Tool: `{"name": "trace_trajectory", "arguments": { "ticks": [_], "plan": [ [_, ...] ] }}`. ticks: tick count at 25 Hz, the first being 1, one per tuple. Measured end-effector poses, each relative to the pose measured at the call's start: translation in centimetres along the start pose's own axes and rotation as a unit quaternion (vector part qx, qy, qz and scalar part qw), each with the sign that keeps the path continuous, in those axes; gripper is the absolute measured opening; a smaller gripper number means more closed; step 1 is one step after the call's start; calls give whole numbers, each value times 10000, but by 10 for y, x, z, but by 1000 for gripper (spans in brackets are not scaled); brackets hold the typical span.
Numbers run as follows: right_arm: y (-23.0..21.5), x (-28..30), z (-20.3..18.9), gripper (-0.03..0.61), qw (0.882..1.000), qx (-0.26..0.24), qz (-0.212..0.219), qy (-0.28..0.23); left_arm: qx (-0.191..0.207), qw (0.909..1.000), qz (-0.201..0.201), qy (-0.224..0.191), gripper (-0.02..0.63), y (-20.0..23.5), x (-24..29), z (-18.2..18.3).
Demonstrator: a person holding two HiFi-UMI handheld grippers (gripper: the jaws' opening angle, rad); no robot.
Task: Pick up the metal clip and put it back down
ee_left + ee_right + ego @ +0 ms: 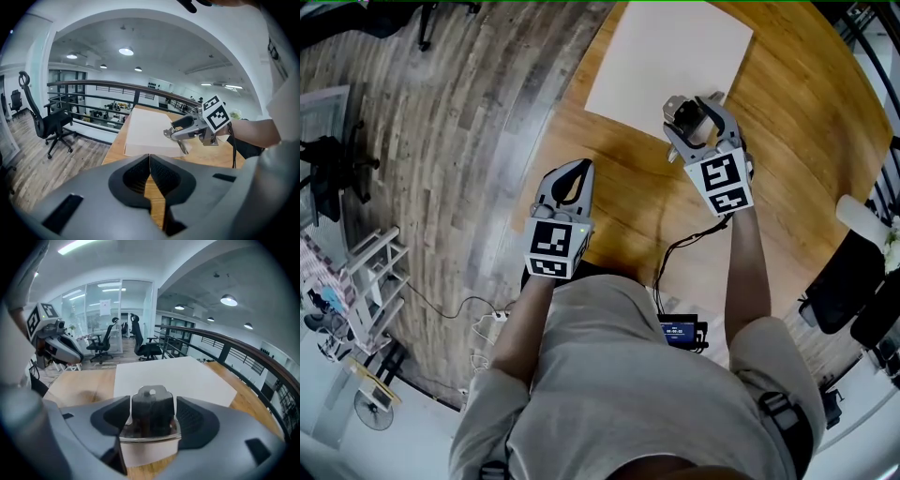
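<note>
The metal clip (151,416), black with a shiny steel base, stands upright between the jaws of my right gripper (151,423). The jaws stand wide, and a thin gap shows on each side of the clip. In the head view the right gripper (694,105) and the clip (689,118) are over the near right corner of a white sheet (666,56). The left gripper view shows the clip's (183,146) tip down at the sheet's (150,131) front edge. My left gripper (150,166) is shut and empty, over the wooden table (609,187) near its left edge.
The table's left edge drops to a plank floor (441,141). An office chair (47,126) stands beyond that edge, and a railing (117,86) runs behind the table. A black cable (680,246) trails from the right gripper toward the person. A dark chair (848,281) is at the right.
</note>
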State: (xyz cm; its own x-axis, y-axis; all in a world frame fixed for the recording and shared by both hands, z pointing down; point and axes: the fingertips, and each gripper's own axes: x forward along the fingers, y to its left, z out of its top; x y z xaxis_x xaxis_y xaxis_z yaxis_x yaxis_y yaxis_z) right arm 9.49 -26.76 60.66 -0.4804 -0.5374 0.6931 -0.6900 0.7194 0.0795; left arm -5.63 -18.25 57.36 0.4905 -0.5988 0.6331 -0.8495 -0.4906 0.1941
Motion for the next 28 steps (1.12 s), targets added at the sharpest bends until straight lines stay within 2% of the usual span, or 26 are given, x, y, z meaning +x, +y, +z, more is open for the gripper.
{"name": "trace_trajectory", "arguments": {
  "ticks": [5,14,21,28],
  "plan": [
    [-2,10,-6,299,9981,-465,90,387,7,10000,-67,1,25,-5,-2,-1],
    [1,7,-7,298,9987,-199,-47,464,15,10000,-78,5,23,-2,-16,-3],
    [7,-4,3,298,9980,474,-419,-16,-20,9999,-101,-51,25,-4,-26,-4],
    [17,-27,27,298,9878,1095,-831,-733,104,9992,-289,-257,25,-11,-32,7]
  ]
}}
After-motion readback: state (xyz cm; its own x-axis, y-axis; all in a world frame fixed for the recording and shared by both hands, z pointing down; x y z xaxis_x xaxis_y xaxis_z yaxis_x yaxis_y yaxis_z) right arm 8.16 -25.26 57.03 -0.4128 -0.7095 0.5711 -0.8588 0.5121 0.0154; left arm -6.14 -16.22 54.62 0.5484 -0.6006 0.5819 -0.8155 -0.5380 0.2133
